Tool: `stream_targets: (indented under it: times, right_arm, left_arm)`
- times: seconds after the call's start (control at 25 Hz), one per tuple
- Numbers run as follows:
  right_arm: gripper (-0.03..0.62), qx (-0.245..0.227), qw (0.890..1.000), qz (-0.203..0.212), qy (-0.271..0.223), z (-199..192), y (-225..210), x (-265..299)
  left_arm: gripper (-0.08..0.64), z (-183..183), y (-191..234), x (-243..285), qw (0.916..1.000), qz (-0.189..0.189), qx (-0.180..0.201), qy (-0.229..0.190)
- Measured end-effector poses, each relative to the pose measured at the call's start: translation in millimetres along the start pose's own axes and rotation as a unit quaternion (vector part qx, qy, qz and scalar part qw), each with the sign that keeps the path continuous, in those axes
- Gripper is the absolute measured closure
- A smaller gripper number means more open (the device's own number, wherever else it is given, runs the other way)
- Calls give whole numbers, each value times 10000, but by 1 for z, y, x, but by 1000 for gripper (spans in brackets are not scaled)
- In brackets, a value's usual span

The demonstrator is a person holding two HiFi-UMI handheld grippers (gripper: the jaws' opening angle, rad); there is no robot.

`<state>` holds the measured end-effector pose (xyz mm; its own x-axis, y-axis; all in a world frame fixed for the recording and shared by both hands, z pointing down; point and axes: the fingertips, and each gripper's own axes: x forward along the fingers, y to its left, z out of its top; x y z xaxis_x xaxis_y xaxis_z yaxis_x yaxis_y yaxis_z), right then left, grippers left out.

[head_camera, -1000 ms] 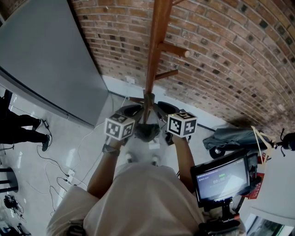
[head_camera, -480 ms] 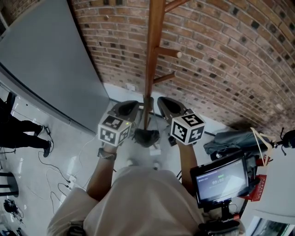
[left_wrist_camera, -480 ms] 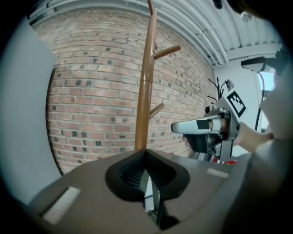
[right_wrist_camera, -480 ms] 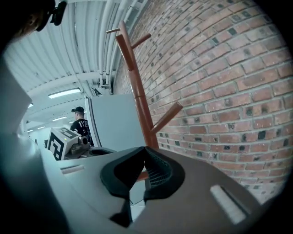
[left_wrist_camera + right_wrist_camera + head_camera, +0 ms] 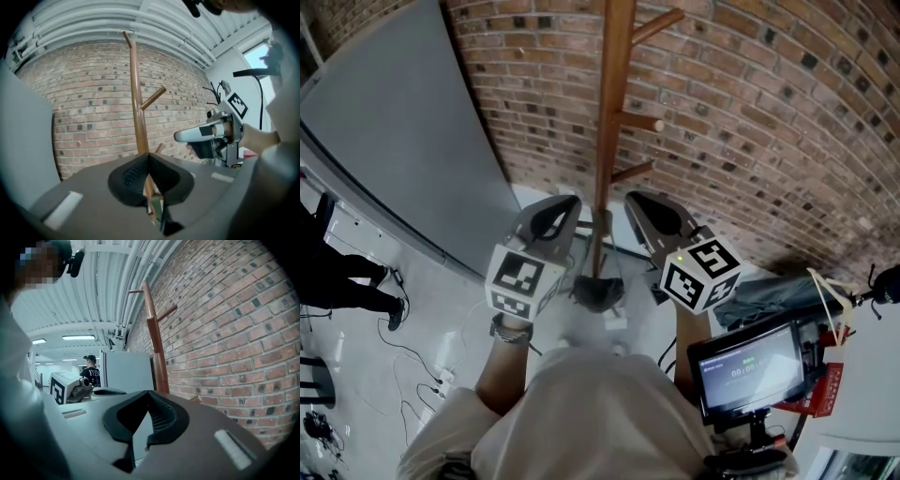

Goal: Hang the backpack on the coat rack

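The coat rack, a brown wooden post (image 5: 612, 112) with slanted pegs (image 5: 654, 123), stands against the brick wall right ahead; it also shows in the left gripper view (image 5: 137, 103) and the right gripper view (image 5: 154, 338). A dark grey bundle, apparently the backpack (image 5: 598, 292), sits low by the post's foot, below and between my grippers. My left gripper (image 5: 565, 204) is raised left of the post, jaws closed tip to tip (image 5: 149, 157). The right gripper (image 5: 639, 201) is level with it right of the post, also shut (image 5: 148, 394). I see nothing held in either.
A tall grey panel (image 5: 403, 141) leans at the left. Cables (image 5: 422, 366) lie on the pale floor, and a person (image 5: 337, 272) stands at the far left. A grey bag (image 5: 769, 281) lies on the floor at right. A small screen (image 5: 750, 361) sits at my chest.
Both grippers have risen beside the post and rolled a little. The dark bundle has stayed low by the post's foot.
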<state>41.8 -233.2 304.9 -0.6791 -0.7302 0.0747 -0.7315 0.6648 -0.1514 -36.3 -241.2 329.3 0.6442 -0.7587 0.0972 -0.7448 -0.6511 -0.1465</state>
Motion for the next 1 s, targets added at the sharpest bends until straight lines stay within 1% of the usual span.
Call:
stream_targets:
  times: [0.12, 0.24, 0.44, 1.0]
  right_arm:
    - [591, -161, 9998, -15, -76, 13, 4, -3]
    - [592, -330, 9994, -47, -65, 19, 7, -5]
    - [592, -486, 9988, -34, -64, 24, 9, -8]
    - [592, -543, 9985, -13, 3, 21, 6, -10]
  left_arm:
    - [560, 27, -3, -5, 9992, 67, 285, -284]
    - [560, 39, -4, -8, 9983, 89, 423, -398]
    - [560, 44, -6, -7, 9980, 84, 441, -440]
    - [560, 39, -6, -2, 9984, 112, 417, -361]
